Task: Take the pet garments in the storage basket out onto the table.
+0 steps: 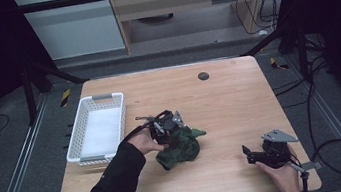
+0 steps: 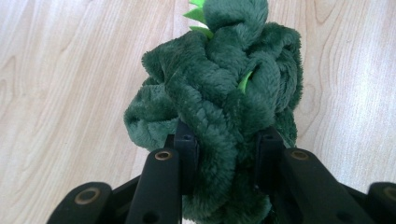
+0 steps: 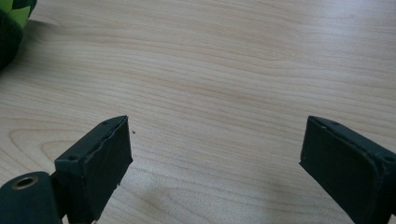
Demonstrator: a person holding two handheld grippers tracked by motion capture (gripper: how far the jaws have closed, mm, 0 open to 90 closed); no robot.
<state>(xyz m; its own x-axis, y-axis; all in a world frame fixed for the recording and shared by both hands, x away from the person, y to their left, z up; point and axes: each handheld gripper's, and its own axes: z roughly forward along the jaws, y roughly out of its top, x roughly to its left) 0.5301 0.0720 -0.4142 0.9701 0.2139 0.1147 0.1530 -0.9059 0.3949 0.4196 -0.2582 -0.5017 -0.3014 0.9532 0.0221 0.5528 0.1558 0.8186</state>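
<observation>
High view: a wooden table (image 1: 229, 98) carries a white basket (image 1: 96, 129) at its left edge. The left gripper (image 1: 167, 127) meets the green plush toy (image 1: 182, 147) near the table's middle — toward the front edge. The right gripper (image 1: 267, 153) sits at the front right corner.

Left gripper view: jaws clamped on the plush toy (image 2: 219, 93).

Right gripper view: jaws spread wide — bare table between them.

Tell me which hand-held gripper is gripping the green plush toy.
The left hand-held gripper: its jaws pinch the green plush toy. The right hand-held gripper is open over bare table.
</observation>
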